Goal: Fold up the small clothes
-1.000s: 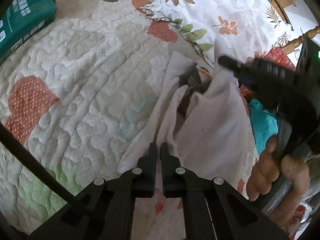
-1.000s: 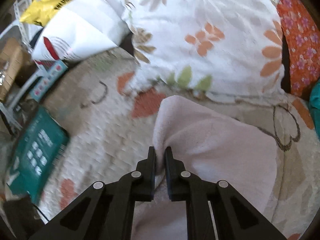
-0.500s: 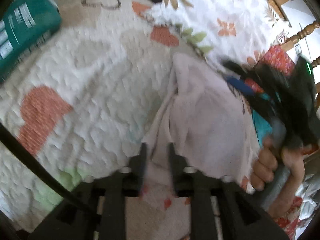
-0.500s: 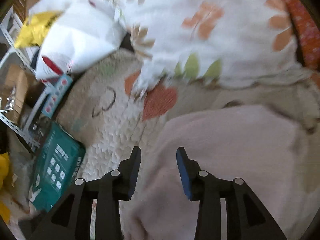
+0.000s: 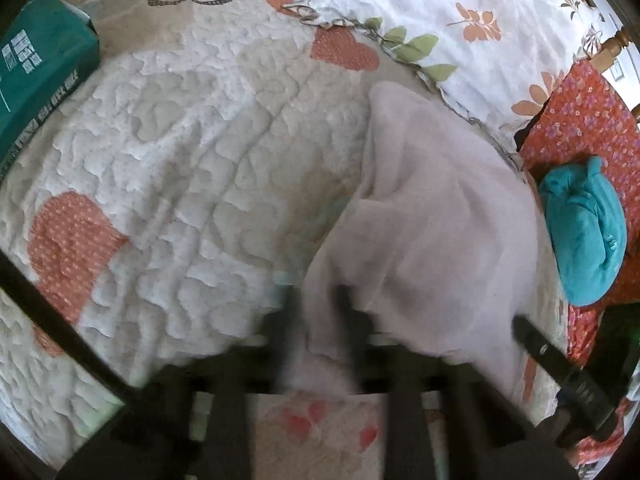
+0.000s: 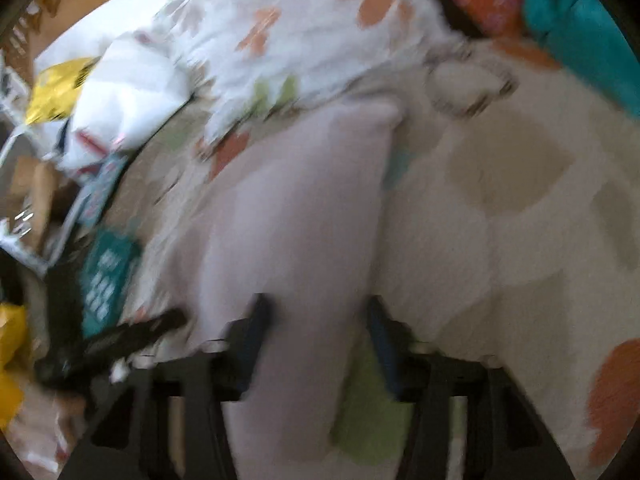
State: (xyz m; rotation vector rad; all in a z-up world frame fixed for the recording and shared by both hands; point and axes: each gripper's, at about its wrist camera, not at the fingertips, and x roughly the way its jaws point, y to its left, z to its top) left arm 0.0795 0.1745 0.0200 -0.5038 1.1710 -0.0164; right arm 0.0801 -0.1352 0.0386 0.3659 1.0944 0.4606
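Now the pale pink garment (image 5: 432, 216), spread on the quilt (image 5: 180, 152) beside the floral pillow (image 5: 460, 12), is being clamped at its near edge by the closing left gripper (image 5: 318, 312), while the right gripper (image 6: 316, 332), jaws closing but not yet pressing, straddles it, so the fold could be dragged crooked.

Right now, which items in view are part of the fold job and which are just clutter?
In play:
- pale pink cloth
- left gripper, jaws closing around the cloth's near edge
- right gripper, jaws closing, cloth between them

Lying about:
- teal garment
- green box
- floral pillow
- white bag
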